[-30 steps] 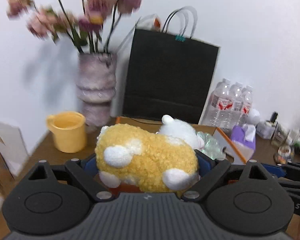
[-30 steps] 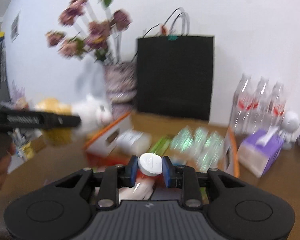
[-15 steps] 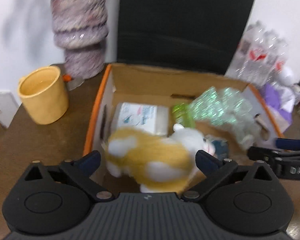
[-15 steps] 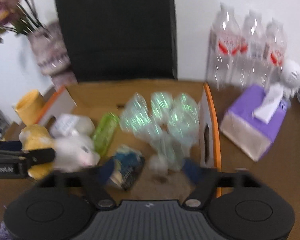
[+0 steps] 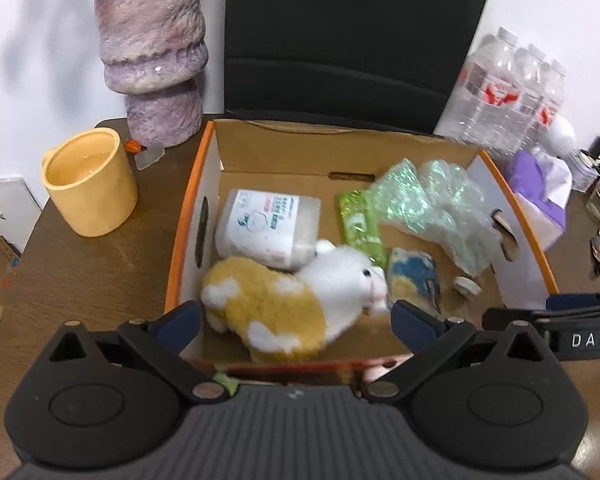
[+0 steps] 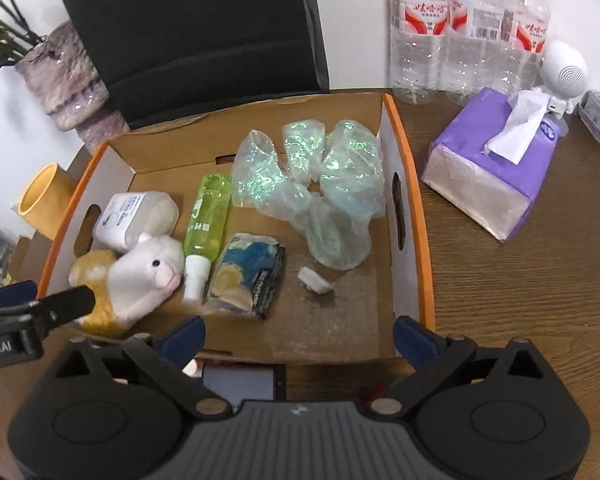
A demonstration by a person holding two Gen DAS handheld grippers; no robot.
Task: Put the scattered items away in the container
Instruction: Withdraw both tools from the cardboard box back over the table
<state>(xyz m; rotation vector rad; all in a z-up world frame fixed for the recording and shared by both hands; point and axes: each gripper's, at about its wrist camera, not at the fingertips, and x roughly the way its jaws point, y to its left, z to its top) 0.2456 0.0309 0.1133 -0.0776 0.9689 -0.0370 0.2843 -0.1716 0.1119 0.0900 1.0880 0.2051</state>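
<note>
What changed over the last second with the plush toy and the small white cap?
Both were let go into the cardboard box: the plush toy left the left gripper, the white cap left the right gripper, whose jaws are opening. Mug, vase and bottles stayed put.

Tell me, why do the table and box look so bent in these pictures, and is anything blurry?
Both wrist views use fisheye lenses, so the cardboard box and the table bow outward and the corners go dark. Left wrist view: the plush sheep is slightly smeared and the water bottles are soft near the edge. Right wrist view: mostly sharp, with glints on the crumpled plastic bag.
</note>
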